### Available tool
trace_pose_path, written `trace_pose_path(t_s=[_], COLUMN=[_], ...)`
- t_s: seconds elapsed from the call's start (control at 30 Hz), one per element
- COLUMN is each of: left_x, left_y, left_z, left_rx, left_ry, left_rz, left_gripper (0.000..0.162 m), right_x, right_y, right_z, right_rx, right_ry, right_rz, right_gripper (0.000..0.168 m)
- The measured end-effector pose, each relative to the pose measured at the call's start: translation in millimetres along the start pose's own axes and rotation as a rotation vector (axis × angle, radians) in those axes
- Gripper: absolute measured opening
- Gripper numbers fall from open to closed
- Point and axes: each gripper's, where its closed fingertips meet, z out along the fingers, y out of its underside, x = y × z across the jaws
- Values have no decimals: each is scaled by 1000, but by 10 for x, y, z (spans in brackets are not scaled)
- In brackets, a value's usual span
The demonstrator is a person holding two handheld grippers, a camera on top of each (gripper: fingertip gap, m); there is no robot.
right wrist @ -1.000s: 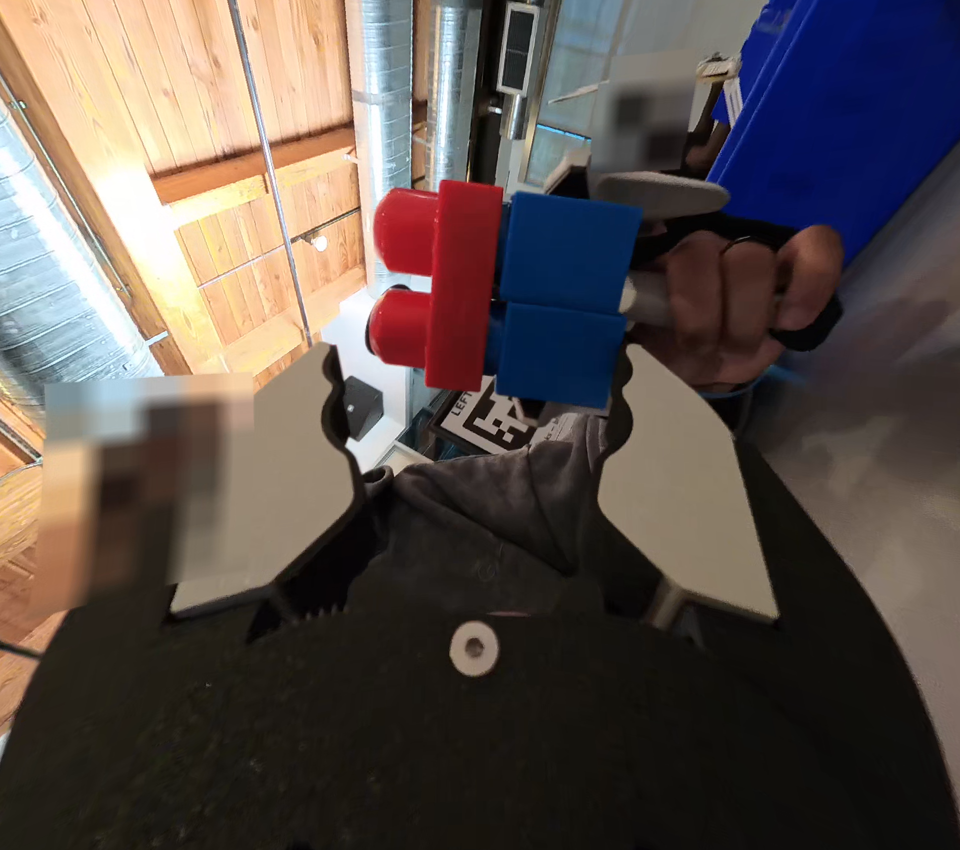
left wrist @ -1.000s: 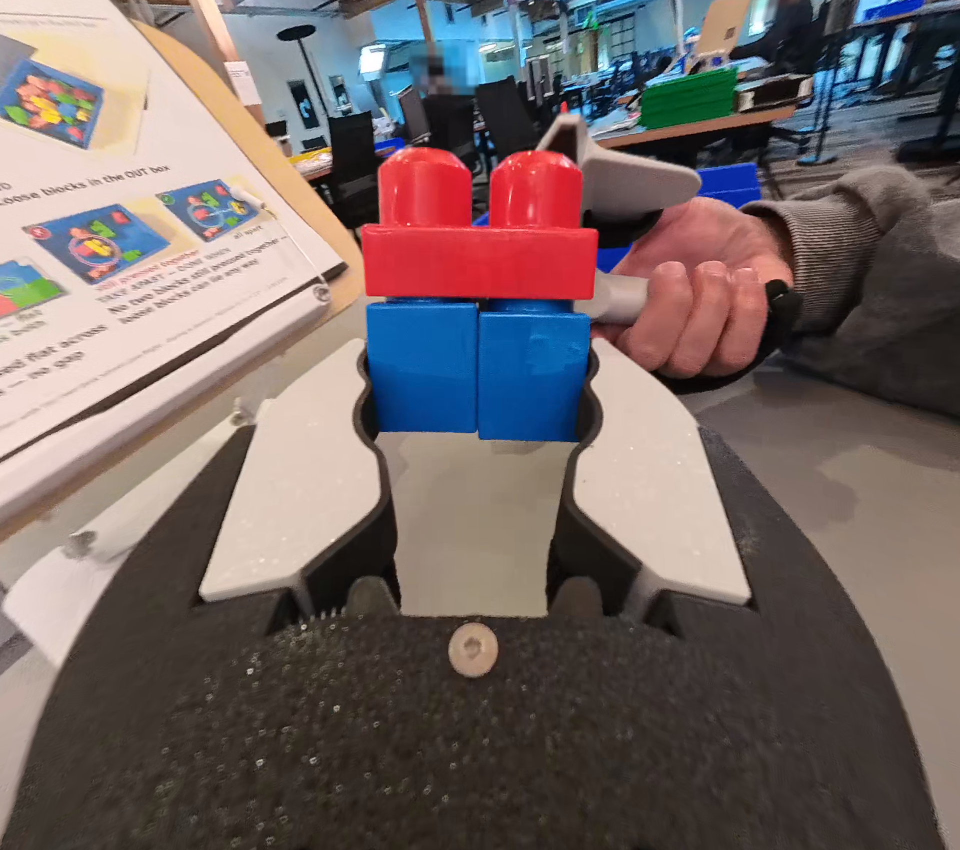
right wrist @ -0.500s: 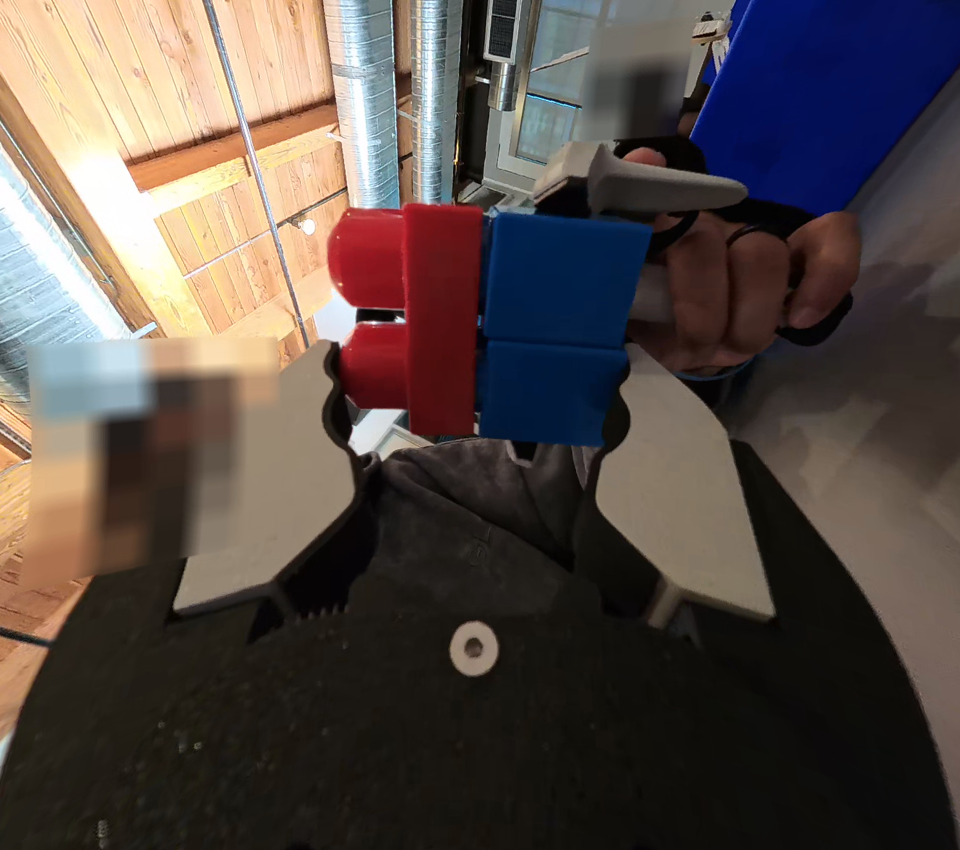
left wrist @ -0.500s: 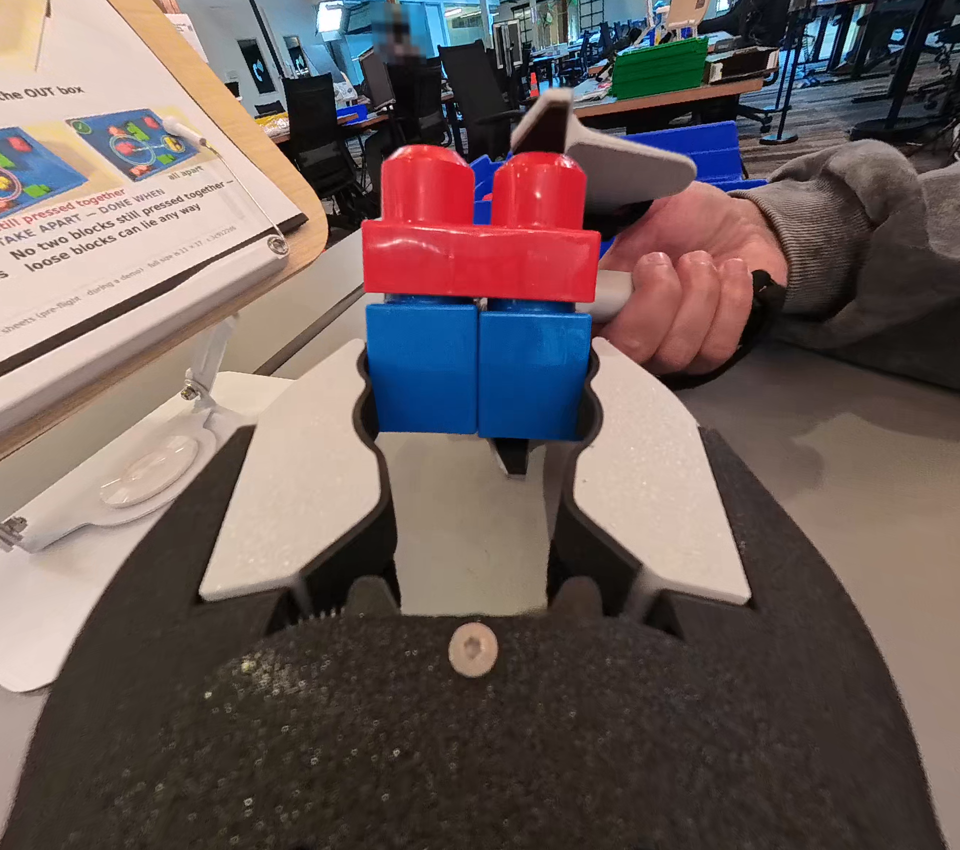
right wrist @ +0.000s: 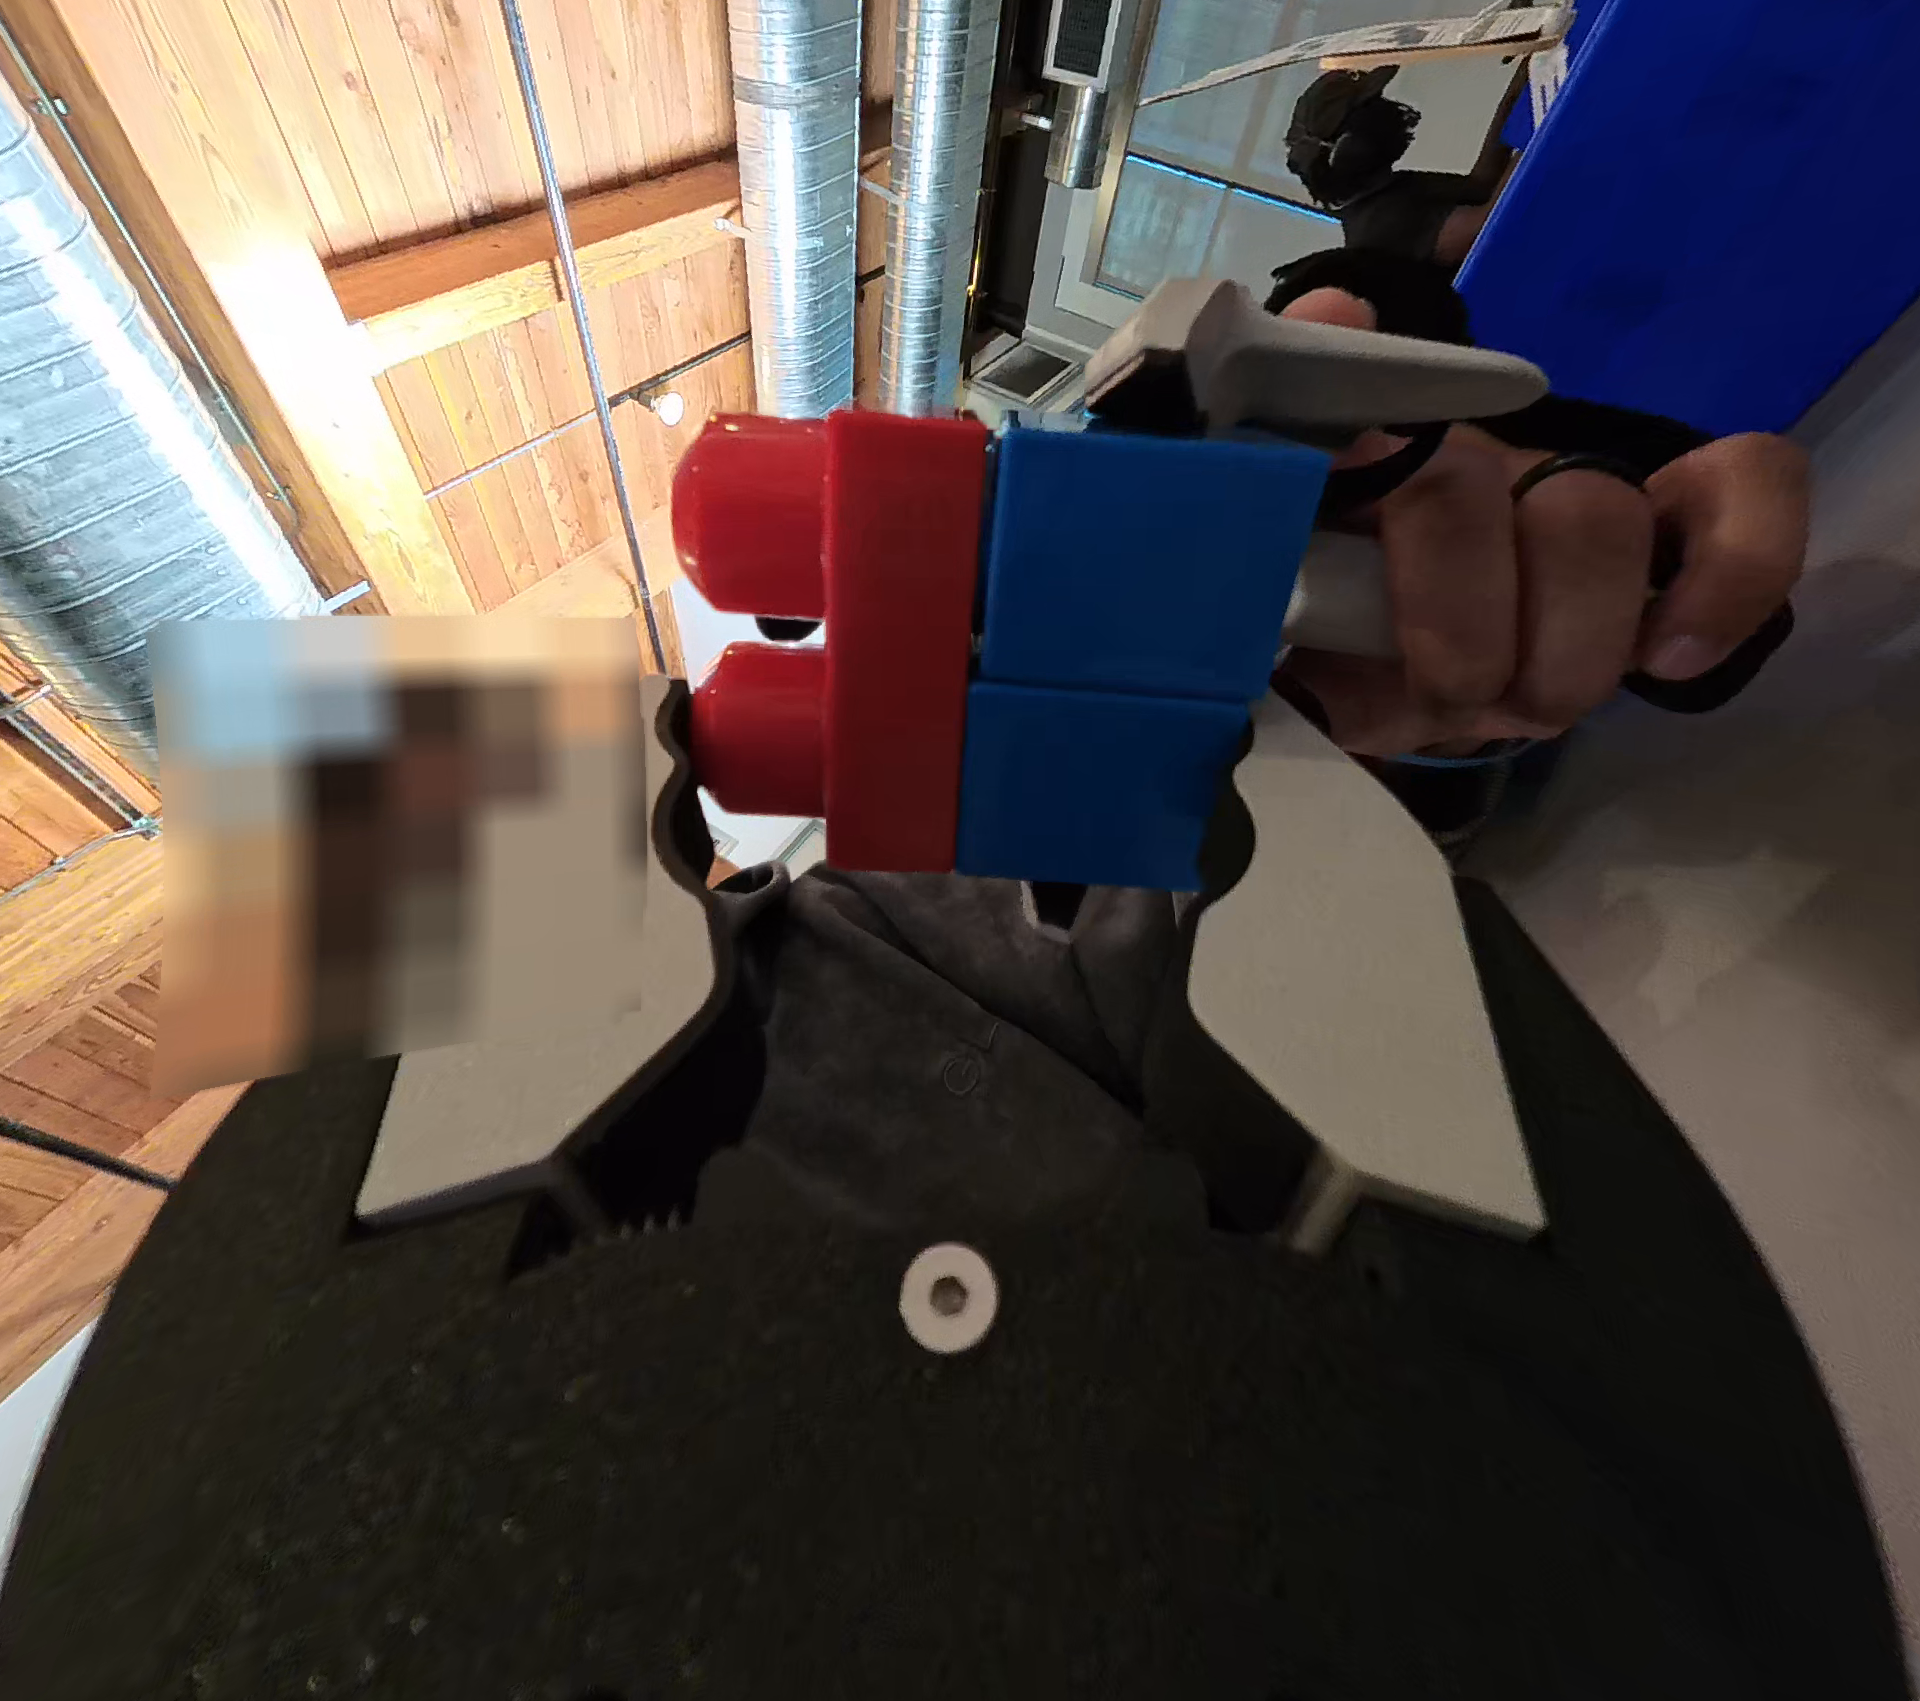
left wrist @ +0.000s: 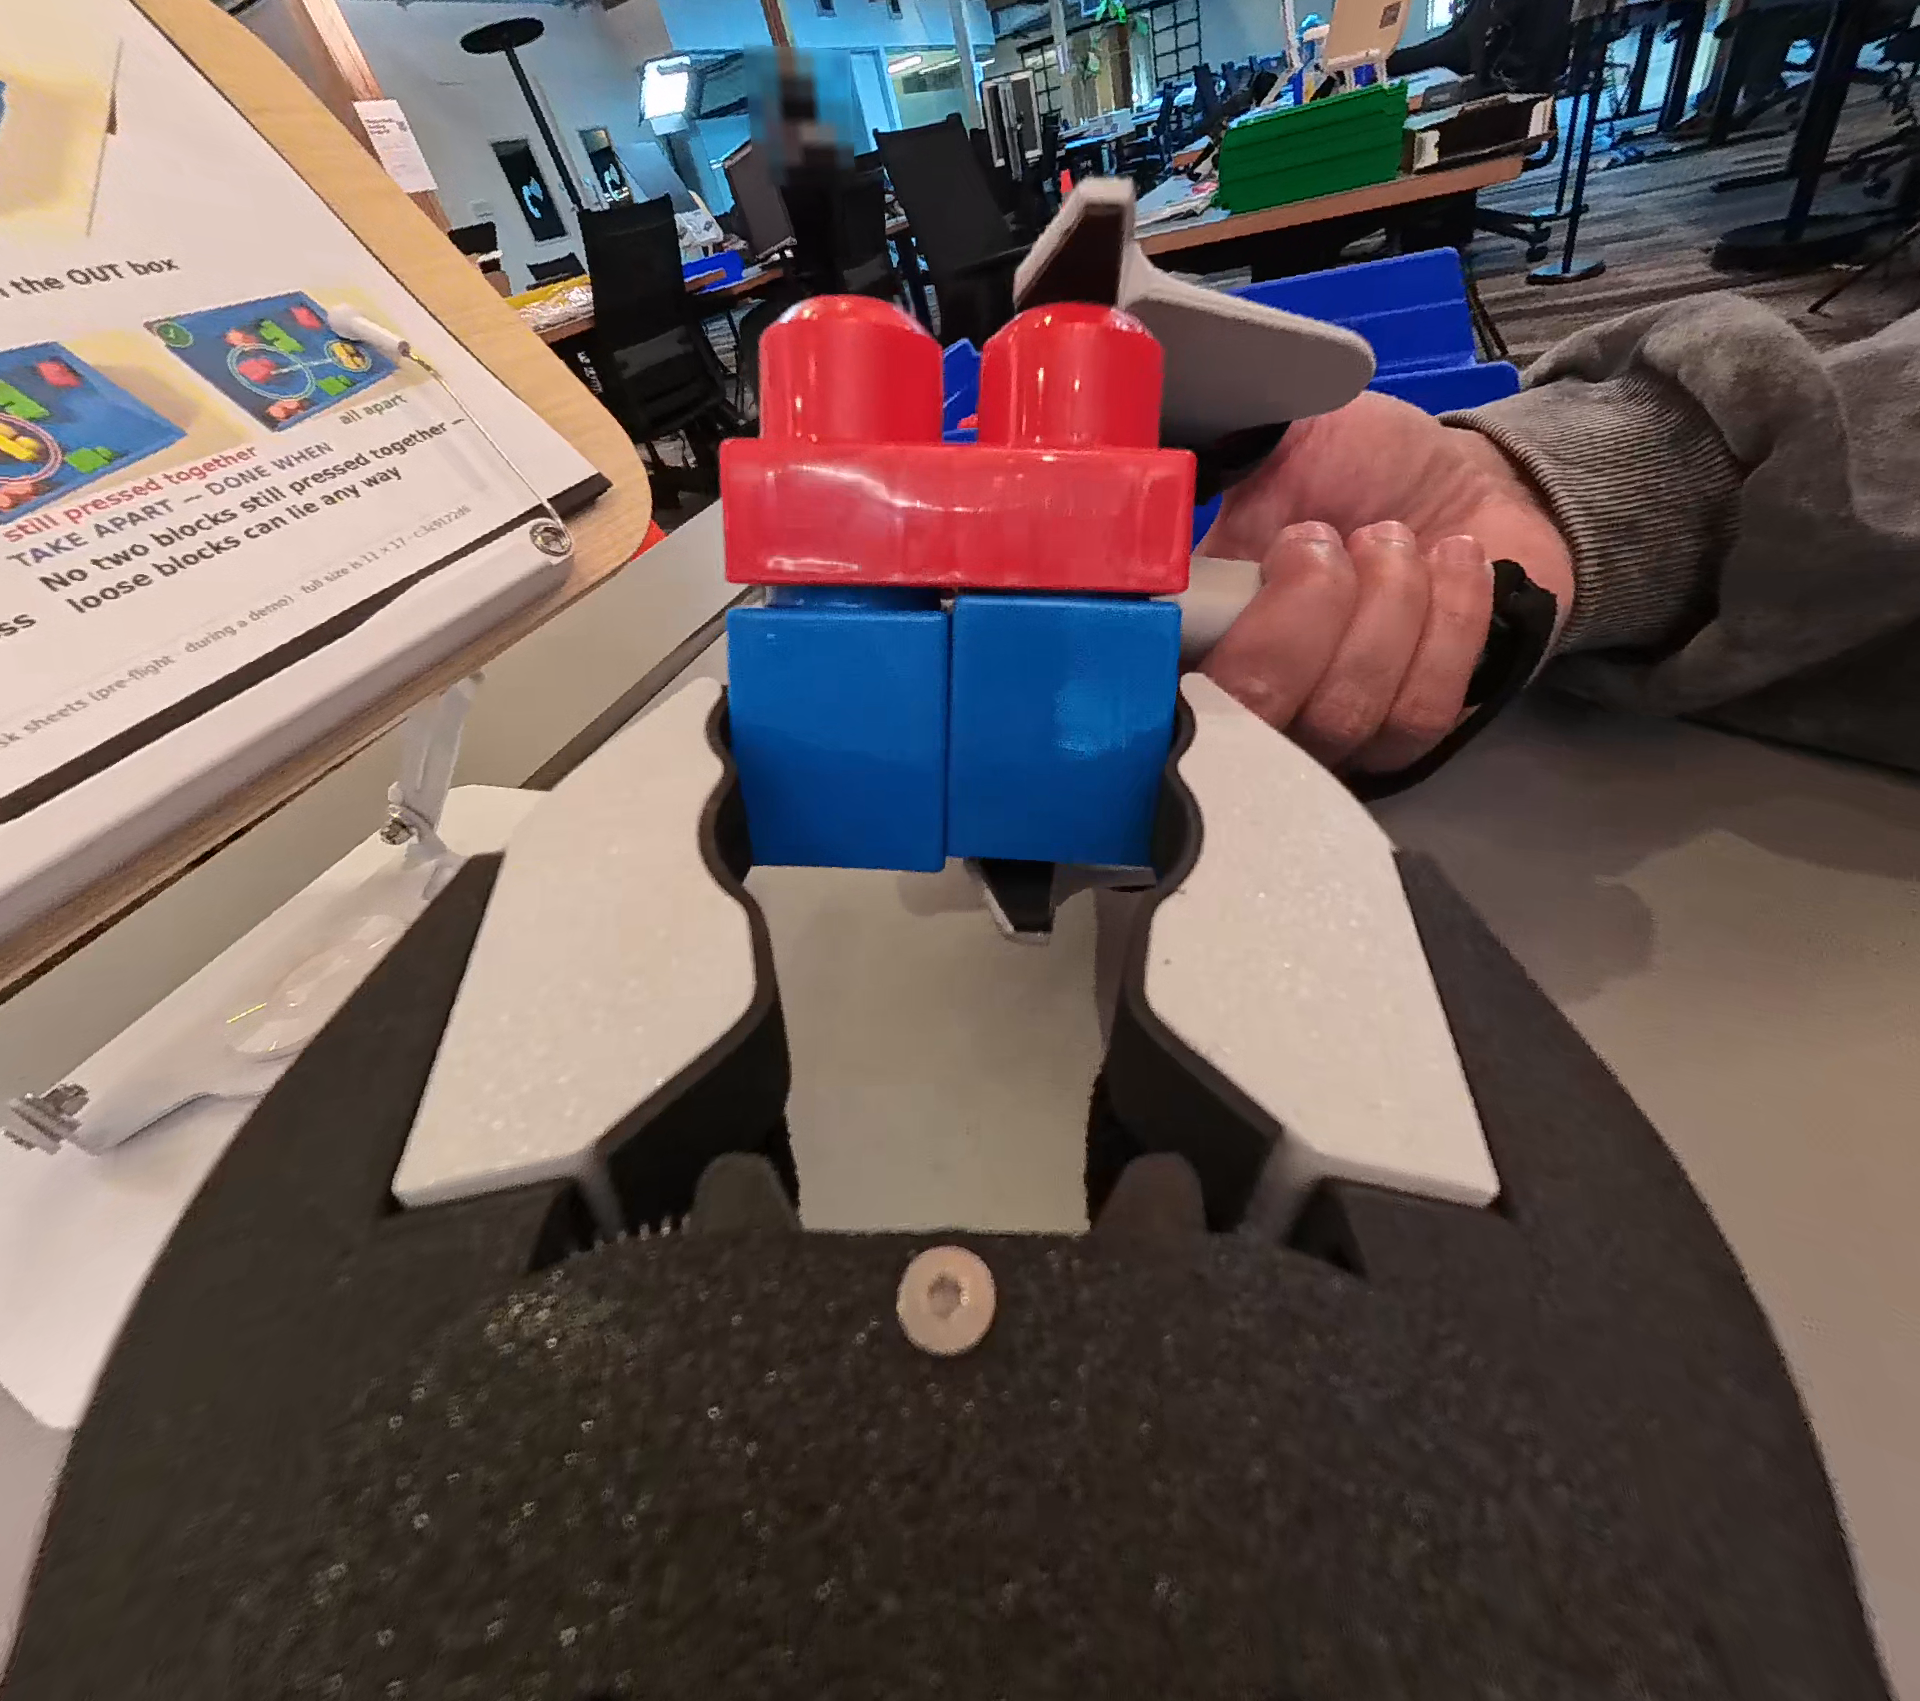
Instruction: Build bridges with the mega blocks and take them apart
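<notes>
A small bridge is held in the air: a red two-stud block (left wrist: 956, 519) pressed onto two blue blocks (left wrist: 842, 737) standing side by side. My left gripper (left wrist: 951, 747) is shut on the blue pair from both sides. My right gripper (right wrist: 956, 768) comes in crosswise and straddles the stack. One fingertip lies at a red stud (right wrist: 758, 758), the other at the base of a blue block (right wrist: 1091, 778). I see little or no gap there. In the left wrist view its upper finger (left wrist: 1226, 363) shows behind the studs.
A slanted instruction board (left wrist: 260, 404) on a white stand (left wrist: 156, 1101) is at the left. Blue bins (left wrist: 1382, 321) sit behind the blocks, on the grey tabletop (left wrist: 1662, 976). The hand (left wrist: 1382, 571) holding the right gripper is close on the right. Less than 4 cm separates the two grippers' tips.
The right gripper has moved in over the stack, so the blocks now sit between its fingertips, with its opening about the same. The left gripper still holds the blue pair.
</notes>
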Motion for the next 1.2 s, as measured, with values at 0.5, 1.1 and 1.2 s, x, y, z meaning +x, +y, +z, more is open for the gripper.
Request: trace_pose_path(t_s=[0.5,1.1,1.2], left_x=[106,188,198], left_y=[-144,-63,-83], left_z=[-63,6,5], left_rx=[62,36,46], left_ry=[56,55,56], left_rz=[-49,12,13], left_gripper=[75,75,75], right_x=[14,-18,-41], right_y=[-205,-142,-124], right_z=[46,54,57], right_rx=[153,45,33], right_ry=[-2,-21,-41], right_rz=[-25,-68,-59], right_gripper=[122,101,100])
